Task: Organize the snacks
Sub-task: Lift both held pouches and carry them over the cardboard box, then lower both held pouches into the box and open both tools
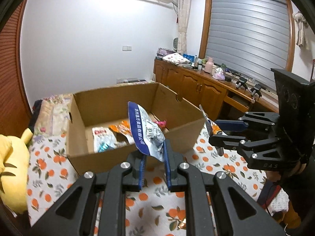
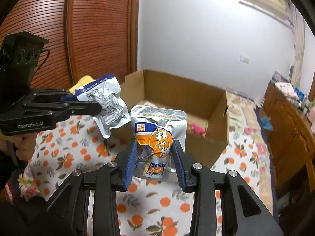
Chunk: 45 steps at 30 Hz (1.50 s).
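My left gripper (image 1: pixel 154 151) is shut on a blue and silver snack packet (image 1: pixel 145 129), held above the near wall of an open cardboard box (image 1: pixel 110 157). Inside the box lie a white packet (image 1: pixel 103 138), an orange packet (image 1: pixel 121 128) and a pink one (image 1: pixel 161 123). My right gripper (image 2: pixel 155 151) is shut on a silver and orange snack pouch (image 2: pixel 159 137), held upright in front of the box (image 2: pixel 206 145). In the left wrist view the right gripper (image 1: pixel 213 129) sits by the box's right corner. In the right wrist view the left gripper (image 2: pixel 82 102) holds its packet (image 2: pixel 106 102) at left.
The box stands on a bed with an orange-print sheet (image 1: pixel 157 202). A yellow plush toy (image 1: pixel 11 169) lies at the left. A wooden cabinet (image 1: pixel 196 86) cluttered with items runs along the right wall under a shuttered window. A wooden wardrobe (image 2: pixel 88 29) stands behind.
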Each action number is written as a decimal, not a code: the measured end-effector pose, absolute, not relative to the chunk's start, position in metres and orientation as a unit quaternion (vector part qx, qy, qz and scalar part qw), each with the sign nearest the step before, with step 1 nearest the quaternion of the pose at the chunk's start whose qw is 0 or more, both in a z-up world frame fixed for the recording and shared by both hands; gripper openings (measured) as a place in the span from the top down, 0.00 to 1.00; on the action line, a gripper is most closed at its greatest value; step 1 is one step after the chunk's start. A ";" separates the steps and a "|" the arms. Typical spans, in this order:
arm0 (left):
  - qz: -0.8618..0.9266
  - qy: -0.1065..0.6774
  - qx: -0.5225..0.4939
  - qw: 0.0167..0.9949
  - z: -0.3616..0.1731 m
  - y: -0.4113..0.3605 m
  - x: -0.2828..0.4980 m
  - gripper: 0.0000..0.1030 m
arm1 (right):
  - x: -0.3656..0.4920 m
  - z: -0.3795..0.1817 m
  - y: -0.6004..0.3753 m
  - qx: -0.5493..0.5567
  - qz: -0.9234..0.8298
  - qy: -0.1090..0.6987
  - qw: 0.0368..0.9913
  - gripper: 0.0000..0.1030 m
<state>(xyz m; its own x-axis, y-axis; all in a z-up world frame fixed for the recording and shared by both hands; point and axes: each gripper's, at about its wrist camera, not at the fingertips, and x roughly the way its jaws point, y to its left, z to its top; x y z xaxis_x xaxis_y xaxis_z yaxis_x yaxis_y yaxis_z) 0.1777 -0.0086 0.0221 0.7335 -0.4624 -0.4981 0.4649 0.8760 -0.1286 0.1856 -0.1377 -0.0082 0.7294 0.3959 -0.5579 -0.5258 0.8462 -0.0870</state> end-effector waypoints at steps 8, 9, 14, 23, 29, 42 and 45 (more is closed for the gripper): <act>-0.229 0.254 0.013 0.940 0.041 -0.002 0.196 0.87 | 0.204 0.014 -0.124 -0.128 0.251 0.250 0.926 0.65; -0.226 0.255 0.013 0.940 0.041 -0.001 0.199 0.87 | 0.207 0.015 -0.122 -0.128 0.251 0.250 0.927 0.65; -0.214 0.261 0.012 0.941 0.039 0.003 0.213 0.87 | 0.218 0.017 -0.116 -0.129 0.249 0.250 0.927 0.65; -0.186 0.280 0.018 0.942 0.027 0.006 0.235 0.87 | 0.239 0.012 -0.120 -0.126 0.233 0.261 0.928 0.65; -0.170 0.295 0.014 0.940 0.014 0.009 0.248 0.87 | 0.257 0.008 -0.124 -0.114 0.221 0.272 0.930 0.65; -0.153 0.310 0.015 0.938 0.004 0.010 0.258 0.84 | 0.296 -0.015 -0.113 -0.096 0.204 0.306 0.925 0.65; -0.155 0.310 0.012 0.938 0.005 0.012 0.253 0.78 | 0.301 -0.022 -0.111 -0.097 0.202 0.316 0.922 0.65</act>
<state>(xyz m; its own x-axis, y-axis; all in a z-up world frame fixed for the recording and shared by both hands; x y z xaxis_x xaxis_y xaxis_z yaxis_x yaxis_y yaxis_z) 0.2535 0.0119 0.0049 0.7602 -0.2834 -0.5846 0.2983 0.9516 -0.0735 0.3012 -0.1114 -0.0222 0.7184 0.3112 -0.6222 -0.4343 0.8993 -0.0517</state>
